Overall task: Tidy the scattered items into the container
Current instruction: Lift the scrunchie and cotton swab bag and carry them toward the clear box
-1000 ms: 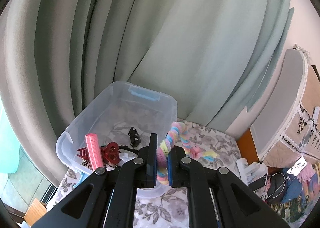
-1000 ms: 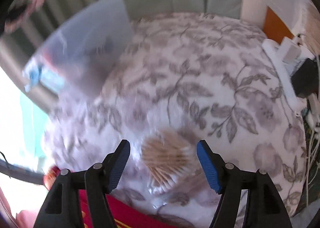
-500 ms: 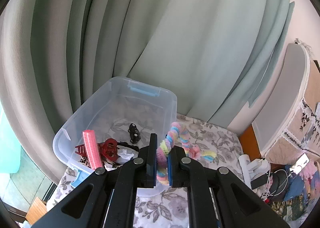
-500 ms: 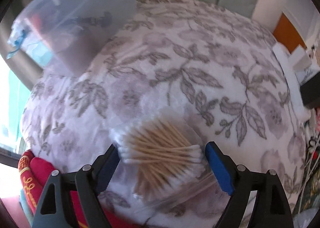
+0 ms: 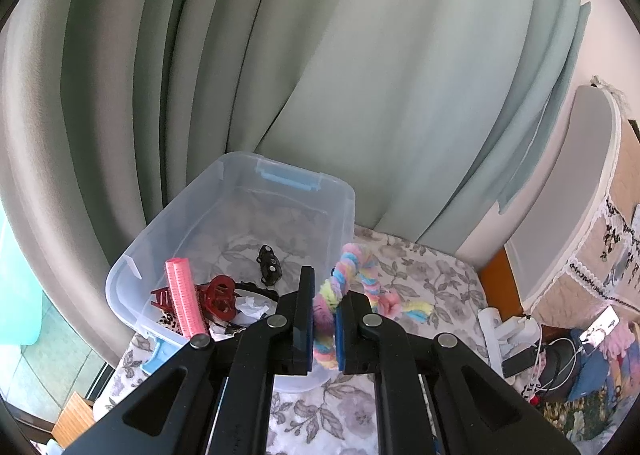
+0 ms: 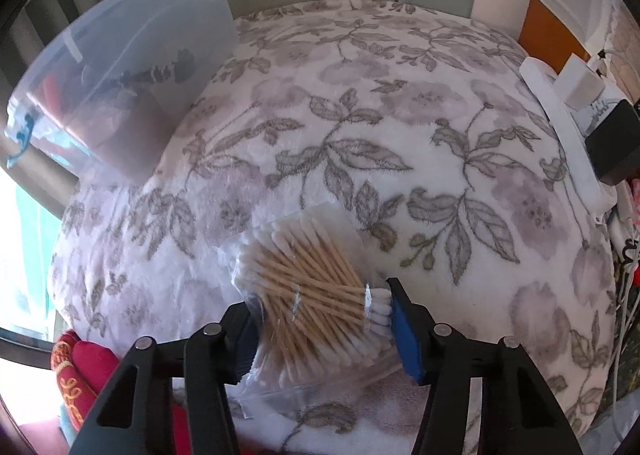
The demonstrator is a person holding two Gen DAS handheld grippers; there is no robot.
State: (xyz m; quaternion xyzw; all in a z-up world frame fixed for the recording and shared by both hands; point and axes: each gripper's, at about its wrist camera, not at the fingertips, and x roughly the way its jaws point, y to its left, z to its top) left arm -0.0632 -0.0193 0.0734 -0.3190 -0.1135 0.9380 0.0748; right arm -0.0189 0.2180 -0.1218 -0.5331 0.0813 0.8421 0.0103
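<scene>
Right wrist: hand-held gripper (image 6: pixel 320 325) closer on swabs (image 6: pixel 316 295)

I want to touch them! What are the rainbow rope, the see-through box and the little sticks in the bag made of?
Rainbow rope: looks like fuzzy chenille yarn, twisted. See-through box: clear, glossy plastic. Little sticks: probably wood, tan, with white cotton-like tips. Bag: thin, shiny plastic film.

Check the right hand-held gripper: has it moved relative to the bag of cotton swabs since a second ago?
Yes. The right hand-held gripper advanced over the floral blanket and its jaws have just been closing around the bag of cotton swabs.
</scene>
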